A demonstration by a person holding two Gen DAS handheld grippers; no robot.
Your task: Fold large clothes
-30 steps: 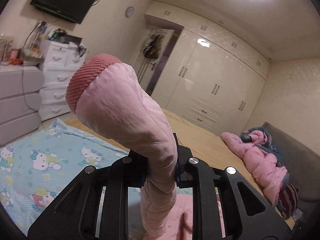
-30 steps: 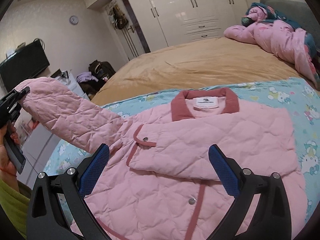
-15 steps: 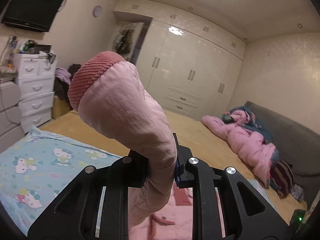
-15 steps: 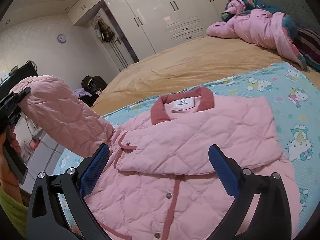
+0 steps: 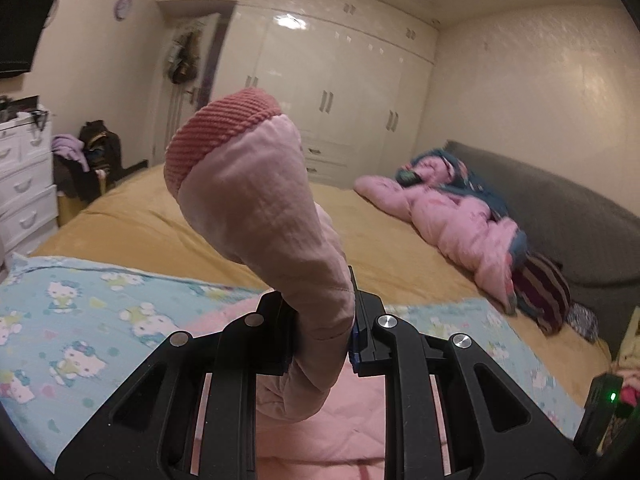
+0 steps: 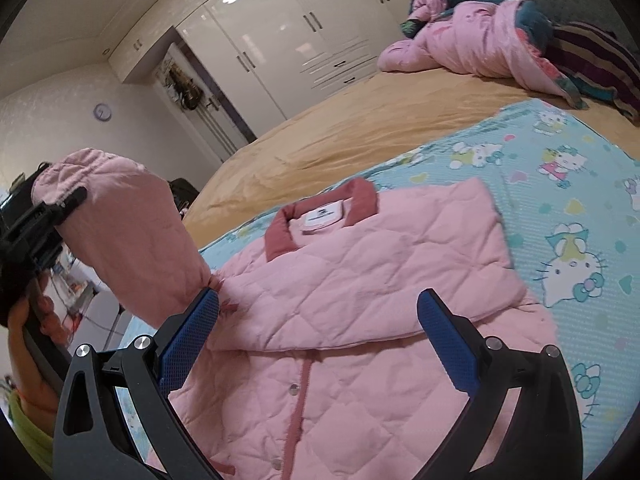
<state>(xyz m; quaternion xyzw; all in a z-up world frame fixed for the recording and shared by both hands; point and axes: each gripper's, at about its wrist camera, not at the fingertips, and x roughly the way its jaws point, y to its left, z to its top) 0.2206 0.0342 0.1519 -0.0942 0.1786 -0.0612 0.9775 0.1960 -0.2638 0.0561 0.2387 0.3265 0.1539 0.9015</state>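
A pink quilted jacket [image 6: 360,292] with a dark pink collar lies face up on a blue Hello Kitty sheet [image 6: 560,184]. Its right-hand sleeve is folded across the chest. My left gripper [image 5: 320,332] is shut on the other sleeve [image 5: 256,208], held up in the air with the ribbed dark pink cuff [image 5: 216,128] on top. In the right wrist view that raised sleeve [image 6: 128,244] and the left gripper [image 6: 52,208] are at the left. My right gripper [image 6: 318,328] is open and empty, just above the jacket's front.
The bed has a tan cover [image 6: 340,120]. A heap of pink and teal bedding [image 5: 452,216] lies by the grey headboard [image 5: 560,216]. White wardrobes [image 5: 340,92] stand behind, a white chest of drawers [image 5: 24,176] at the left.
My left gripper has swung the raised sleeve to the right, towards the jacket body. My right gripper has moved closer over the jacket and stays open.
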